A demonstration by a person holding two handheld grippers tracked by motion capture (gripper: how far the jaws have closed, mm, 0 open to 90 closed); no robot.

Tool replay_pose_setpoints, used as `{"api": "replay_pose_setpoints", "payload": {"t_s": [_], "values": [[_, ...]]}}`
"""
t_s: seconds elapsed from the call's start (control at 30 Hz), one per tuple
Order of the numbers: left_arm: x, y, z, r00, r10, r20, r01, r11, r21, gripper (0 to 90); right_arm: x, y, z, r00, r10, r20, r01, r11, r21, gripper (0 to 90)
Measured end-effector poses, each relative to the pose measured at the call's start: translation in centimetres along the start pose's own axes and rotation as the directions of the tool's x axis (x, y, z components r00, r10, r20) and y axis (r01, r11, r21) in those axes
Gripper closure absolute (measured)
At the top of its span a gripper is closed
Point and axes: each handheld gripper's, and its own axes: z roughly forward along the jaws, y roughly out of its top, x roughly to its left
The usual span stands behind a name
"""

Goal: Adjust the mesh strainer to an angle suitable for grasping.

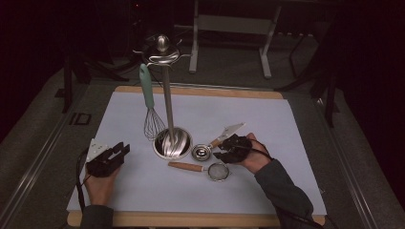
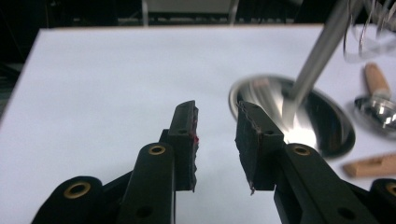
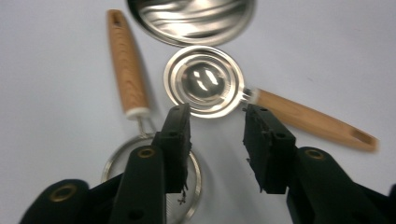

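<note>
My right tool (image 1: 228,149) hangs over the table (image 1: 286,143) at about 3 o'clock from the stand (image 1: 168,102). Its jaws are apart with nothing between them, released. In the right gripper view, the right tool (image 3: 215,140) points down at the measuring cup (image 3: 204,85), whose bowl lies just ahead of the jaw tips, its wooden handle running off toward 4 o'clock under the right-hand jaw. The strainer (image 3: 140,135) lies beside it, its handle toward 12 o'clock and its mesh ring partly under the left-hand jaw. In the high view the cup (image 1: 201,152) sits just beside the stand's round base at 3 o'clock, and the strainer (image 1: 210,169) lies at 5 o'clock from that base, near my right hand (image 1: 253,155).

My left tool (image 1: 112,155) rests low over the table at 9 o'clock from the base, well apart from it, jaws spread and empty. A whisk (image 1: 150,107) hangs from the stand's top hooks, its wires near the base.
</note>
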Motion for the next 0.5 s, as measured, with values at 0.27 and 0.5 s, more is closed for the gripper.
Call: {"api": "replay_pose_setpoints", "payload": {"t_s": [0.27, 0.5], "values": [[-0.4, -1.5, 0.4, 0.9998, 0.012, -0.015, -0.012, 0.9998, 0.019, 67.4, 1.1, 1.2, 2.2, 0.995, -0.055, -0.084, 0.059, 0.997, 0.047, 67.7], [-0.2, -2.1, 0.6, 0.9996, 0.003, -0.027, -0.002, 0.9999, 0.013, 66.6, 2.1, 1.6, 4.1, 0.9874, -0.064, -0.145, 0.077, 0.993, 0.089, 71.2]]}}
